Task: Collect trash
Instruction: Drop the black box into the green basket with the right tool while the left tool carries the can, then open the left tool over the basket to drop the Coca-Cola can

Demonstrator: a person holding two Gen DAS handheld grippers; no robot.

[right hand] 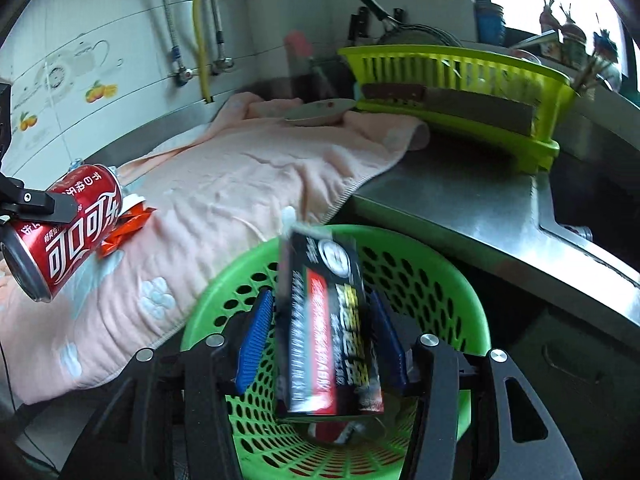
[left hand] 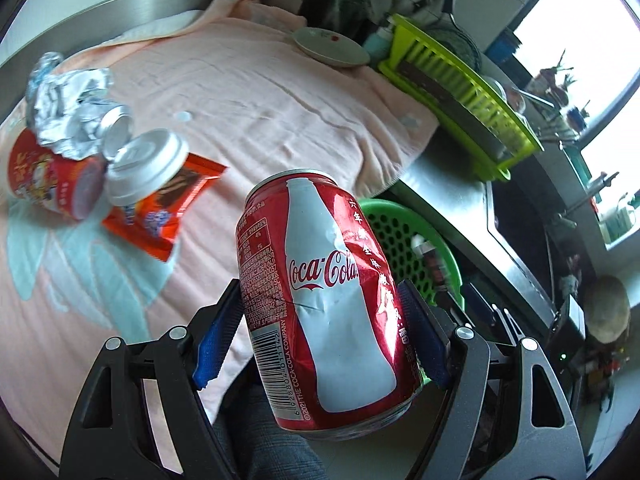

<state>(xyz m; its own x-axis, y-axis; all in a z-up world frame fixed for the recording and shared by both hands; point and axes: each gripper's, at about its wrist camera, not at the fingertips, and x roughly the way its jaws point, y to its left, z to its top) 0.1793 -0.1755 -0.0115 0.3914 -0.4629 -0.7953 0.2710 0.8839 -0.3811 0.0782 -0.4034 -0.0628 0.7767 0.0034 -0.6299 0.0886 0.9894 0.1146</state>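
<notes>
Over the green basket (right hand: 404, 276) the right hand-held gripper (right hand: 320, 340) points down into the opening, with a dark box (right hand: 328, 332) standing between its blue pads. A gap shows beside the near pad and the box is blurred; judged, the pads no longer press it and the box is dropping or about to drop. Its long axis runs along the fingers, towards the basket floor, where other trash already lies.

Beside the basket, over the pink towel (left hand: 248, 92) on the table, the left hand-held gripper (left hand: 320, 332) pinches a dented red cola can (left hand: 324, 300) across its body, long axis roughly upright and tilted. The basket lies just beyond and to the right of the can, so this hand is judged next to cross to it.

Only the left wrist view shows the trash remaining on the towel, well left of the basket: crumpled foil (left hand: 68, 108), a red cup (left hand: 48, 180), a white lid (left hand: 148, 168) and an orange wrapper (left hand: 164, 208). Only the right wrist view shows the basket's interior and the can's far side.
</notes>
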